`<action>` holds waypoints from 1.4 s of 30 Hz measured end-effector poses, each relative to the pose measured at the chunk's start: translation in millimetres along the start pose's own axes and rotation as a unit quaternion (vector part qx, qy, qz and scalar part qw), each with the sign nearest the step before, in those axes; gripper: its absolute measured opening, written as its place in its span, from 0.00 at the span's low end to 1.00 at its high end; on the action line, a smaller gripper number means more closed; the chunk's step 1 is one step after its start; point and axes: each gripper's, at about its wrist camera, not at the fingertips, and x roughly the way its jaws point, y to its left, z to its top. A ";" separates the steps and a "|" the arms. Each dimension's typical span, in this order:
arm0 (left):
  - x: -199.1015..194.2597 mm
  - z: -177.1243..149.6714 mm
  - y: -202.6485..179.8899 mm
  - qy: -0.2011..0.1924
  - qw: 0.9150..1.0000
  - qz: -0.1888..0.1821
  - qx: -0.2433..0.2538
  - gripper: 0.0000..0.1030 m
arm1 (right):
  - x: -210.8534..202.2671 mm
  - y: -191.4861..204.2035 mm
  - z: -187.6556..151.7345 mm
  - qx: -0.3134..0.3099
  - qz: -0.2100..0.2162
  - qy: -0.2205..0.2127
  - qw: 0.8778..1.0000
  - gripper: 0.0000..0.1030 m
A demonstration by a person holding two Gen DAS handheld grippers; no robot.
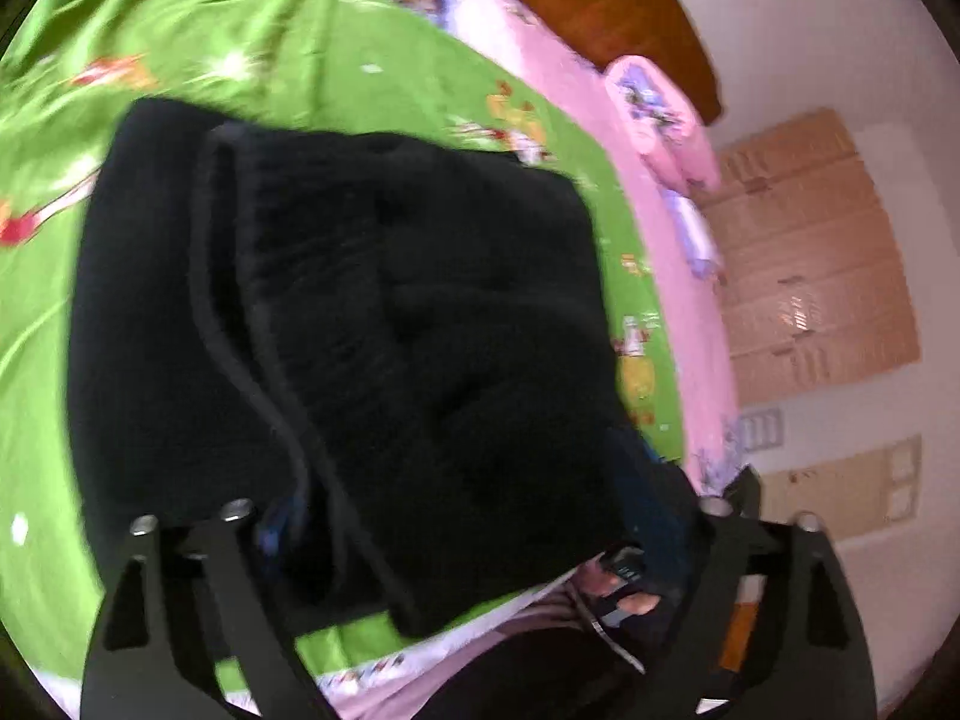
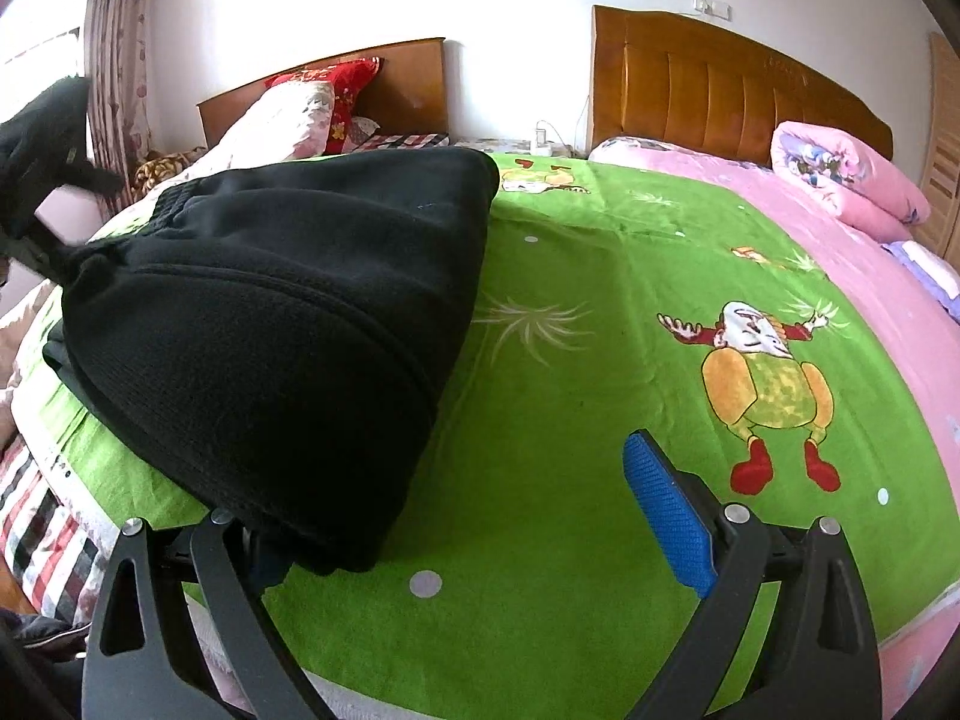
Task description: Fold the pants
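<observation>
The black pants (image 1: 360, 312) lie folded into a thick bundle on the green cartoon sheet (image 1: 180, 30). My left gripper (image 1: 462, 498) hovers over the bundle's near edge with its jaws wide apart; the cloth lies between the fingers and partly hides the blue pads (image 1: 273, 531). In the right wrist view the pants (image 2: 282, 312) fill the left half. My right gripper (image 2: 456, 498) is open too. Its right blue pad (image 2: 669, 516) is bare above the sheet, and the left finger is tucked under the bundle's near corner.
Pink bedding (image 2: 852, 180) and a rolled pink quilt lie along the sheet's far side by a wooden headboard (image 2: 720, 78). A second bed with pillows (image 2: 300, 114) stands behind. A person's hand (image 1: 618, 591) shows at the bed's near edge, above striped fabric (image 2: 42, 534).
</observation>
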 end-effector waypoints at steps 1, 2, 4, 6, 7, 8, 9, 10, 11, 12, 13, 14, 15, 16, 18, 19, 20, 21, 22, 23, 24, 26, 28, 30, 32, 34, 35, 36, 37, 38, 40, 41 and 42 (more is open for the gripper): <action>5.7 6.5 8.5 0.000 1.000 0.005 -0.008 0.92 | -0.2 0.4 0.1 0.000 0.000 0.000 1.000 0.90; 15.1 11.9 27.4 -0.001 0.999 0.014 -0.044 0.89 | -0.4 0.6 0.1 -0.001 0.000 0.000 1.000 0.90; 13.4 9.5 35.0 -0.029 0.999 0.001 -0.047 0.78 | -1.4 0.7 -0.1 -0.003 0.000 0.000 1.000 0.90; 6.3 6.1 32.2 -0.052 0.997 0.044 -0.046 0.30 | -1.2 -0.6 0.1 0.000 0.004 0.001 1.000 0.90; 1.1 2.2 28.9 -0.064 0.996 0.043 -0.044 0.23 | -0.9 -0.8 -0.1 0.001 0.005 0.001 1.000 0.90; -6.7 -1.9 19.9 -0.082 0.995 0.055 -0.028 0.21 | -1.3 -0.7 -0.2 0.002 0.005 0.000 1.000 0.90; -14.1 -7.3 10.9 -0.096 0.993 0.066 -0.017 0.20 | -1.7 -0.2 0.3 0.000 0.002 -0.001 1.000 0.90; -20.2 -9.6 1.5 -0.106 0.992 0.074 -0.007 0.20 | -2.7 0.3 1.0 -0.002 -0.001 -0.002 1.000 0.90; -31.4 -12.0 -14.3 -0.120 0.990 0.075 0.009 0.20 | -4.5 0.9 1.9 -0.003 -0.006 -0.006 1.000 0.90; -42.7 -13.4 -29.3 -0.133 0.989 0.066 0.021 0.19 | -7.5 1.7 3.9 -0.004 -0.009 -0.013 1.000 0.90; -50.6 -14.4 -40.5 -0.142 0.988 0.059 0.028 0.19 | -10.6 3.2 6.4 -0.005 -0.010 -0.019 1.000 0.90; -67.5 -12.9 -59.2 -0.159 0.985 0.049 0.044 0.19 | -11.7 4.0 8.7 -0.009 -0.009 -0.022 1.000 0.90; -76.7 -11.8 -69.9 -0.167 0.983 0.044 0.055 0.19 | -13.7 10.8 12.1 -0.021 -0.011 -0.026 0.999 0.90; -86.7 -8.9 -80.9 -0.176 0.981 0.039 0.067 0.19 | -14.8 16.7 13.8 -0.033 -0.013 -0.030 0.999 0.90; -99.4 -8.2 -100.7 -0.186 0.978 0.040 0.090 0.19 | -12.3 30.9 14.7 -0.071 -0.041 -0.033 0.996 0.90; -98.5 -8.4 -101.9 -0.188 0.977 0.045 0.089 0.19 | -8.2 33.7 13.8 -0.082 -0.058 -0.029 0.995 0.90; -101.3 -6.8 -88.7 -0.185 0.979 0.049 0.074 0.19 | -4.1 33.4 11.2 -0.085 -0.057 -0.028 0.994 0.90; -100.5 -6.2 -74.7 -0.178 0.981 0.048 0.058 0.19 | -1.7 32.7 9.9 -0.083 -0.058 -0.024 0.995 0.90; -96.4 -6.7 -53.3 -0.168 0.984 0.048 0.036 0.19 | -0.8 32.5 8.9 -0.080 -0.061 -0.019 0.995 0.90; -89.5 -8.7 -26.9 -0.159 0.986 0.055 0.008 0.19 | -4.0 34.4 10.7 -0.080 -0.066 -0.023 0.994 0.90; -80.3 -5.8 -13.4 -0.152 0.986 0.061 -0.012 0.19 | -9.1 36.9 12.8 -0.083 -0.068 -0.034 0.994 0.90; -69.0 -13.7 41.1 -0.136 0.987 0.044 -0.068 0.19 | -16.8 41.4 17.4 -0.091 -0.068 -0.051 0.992 0.90; -62.0 -18.4 70.2 -0.134 0.986 0.014 -0.100 0.19 | -10.1 41.7 18.5 -0.095 -0.057 -0.034 0.993 0.90; -65.4 -26.2 76.1 -0.142 0.985 -0.001 -0.099 0.19 | 0.4 43.0 15.2 -0.100 -0.064 -0.012 0.993 0.90; -72.8 -29.2 63.3 -0.155 0.985 0.004 -0.079 0.19 | -6.5 42.8 15.8 -0.094 -0.065 -0.025 0.993 0.90; -85.3 -30.7 46.5 -0.175 0.983 0.012 -0.049 0.19 | -14.3 45.3 19.2 -0.098 -0.072 -0.044 0.992 0.90; -88.4 -28.2 43.3 -0.179 0.983 0.013 -0.045 0.19 | -15.0 45.2 19.3 -0.098 -0.071 -0.047 0.992 0.90; -90.2 -29.7 47.5 -0.181 0.982 0.014 -0.049 0.19 | -9.9 44.3 17.9 -0.098 -0.067 -0.037 0.992 0.90; -87.0 -31.8 58.2 -0.176 0.982 0.017 -0.062 0.20 | -3.8 45.3 14.7 -0.101 -0.065 -0.024 0.992 0.90; -81.8 -34.6 66.6 -0.170 0.983 0.022 -0.070 0.20 | 2.9 45.8 11.1 -0.104 -0.065 -0.011 0.992 0.90; -55.7 -40.4 102.3 -0.151 0.982 0.022 -0.111 0.23 | 3.6 41.1 5.3 -0.096 -0.058 -0.022 0.993 0.94; -54.6 -45.4 112.4 -0.171 0.979 -0.025 -0.108 0.25 | 4.5 38.8 6.4 -0.094 -0.053 -0.018 0.994 0.94; -56.4 -47.8 118.5 -0.174 0.978 -0.049 -0.107 0.25 | 5.5 38.6 8.5 -0.098 -0.051 -0.013 0.994 0.94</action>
